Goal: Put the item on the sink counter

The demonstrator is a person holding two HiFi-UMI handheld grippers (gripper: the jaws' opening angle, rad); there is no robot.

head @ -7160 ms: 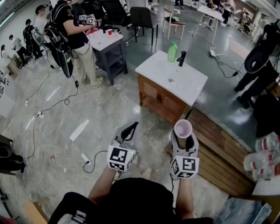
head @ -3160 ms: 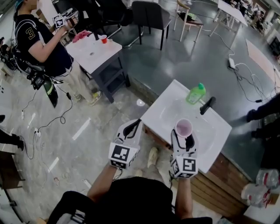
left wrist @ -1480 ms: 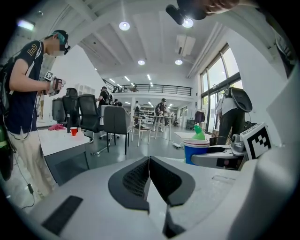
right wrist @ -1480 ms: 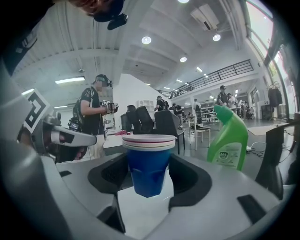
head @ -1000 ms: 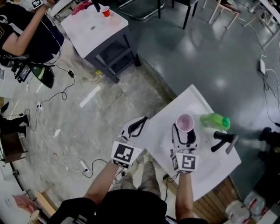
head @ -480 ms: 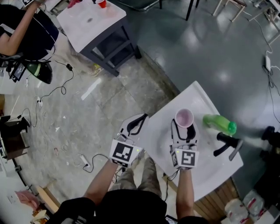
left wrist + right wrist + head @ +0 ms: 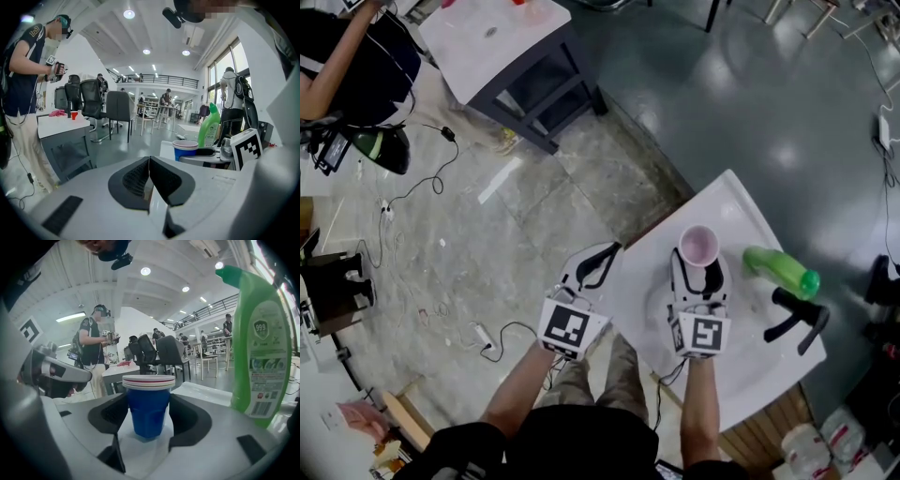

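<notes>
Right claw point(image 7: 149, 414): my jaws stand wide, clamped on the sides of an upright blue cup point(image 7: 148, 401). I hold the cup above the white sink counter point(image 7: 741, 375), near a green bottle point(image 7: 255, 348) and a black tap point(image 7: 797, 319). Left claw point(image 7: 149, 180): jaws together, empty, at the counter's edge.

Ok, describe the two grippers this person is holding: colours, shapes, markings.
The left gripper and right gripper have pale grey, rounded bodies with black ribbed pads on the fingers. Each carries a white cube printed with black square markers. The person wears a black top.
</notes>
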